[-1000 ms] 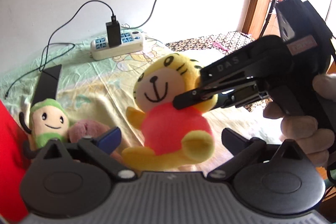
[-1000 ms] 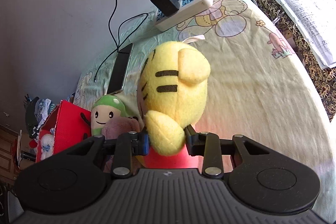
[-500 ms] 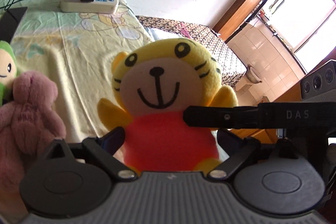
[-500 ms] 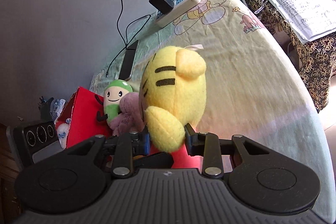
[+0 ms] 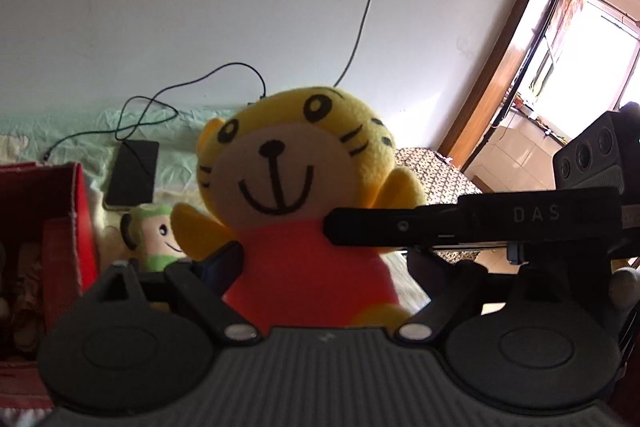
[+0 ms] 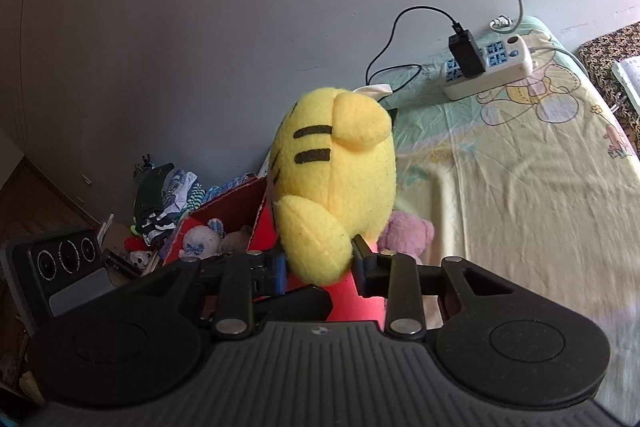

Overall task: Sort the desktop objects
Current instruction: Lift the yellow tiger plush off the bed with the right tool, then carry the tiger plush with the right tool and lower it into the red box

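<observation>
A yellow tiger plush (image 5: 292, 171) in a red shirt hangs in the air, facing the left wrist camera. My right gripper (image 6: 320, 267) is shut on one of its yellow paws (image 6: 316, 247), and a right finger (image 5: 400, 227) reaches in from the right in the left wrist view. The jaws of my left gripper (image 5: 324, 263) are closing around the red body; the blue left pad (image 5: 220, 263) is at the shirt's edge and the other finger still shows a gap. A red box (image 6: 240, 223) with soft toys inside stands at the bed's left end.
A green-hatted doll (image 5: 154, 239) and a pink plush (image 6: 408, 231) lie on the bed sheet (image 6: 520, 187) by the box. A black phone (image 5: 134, 171) and a white power strip (image 6: 488, 67) with a charger sit near the wall. Clothes are piled on the floor beyond the box.
Both grippers rose and carried the tiger off the bed. The left jaws narrowed from wide open to close around its body. The red box came into view at the left.
</observation>
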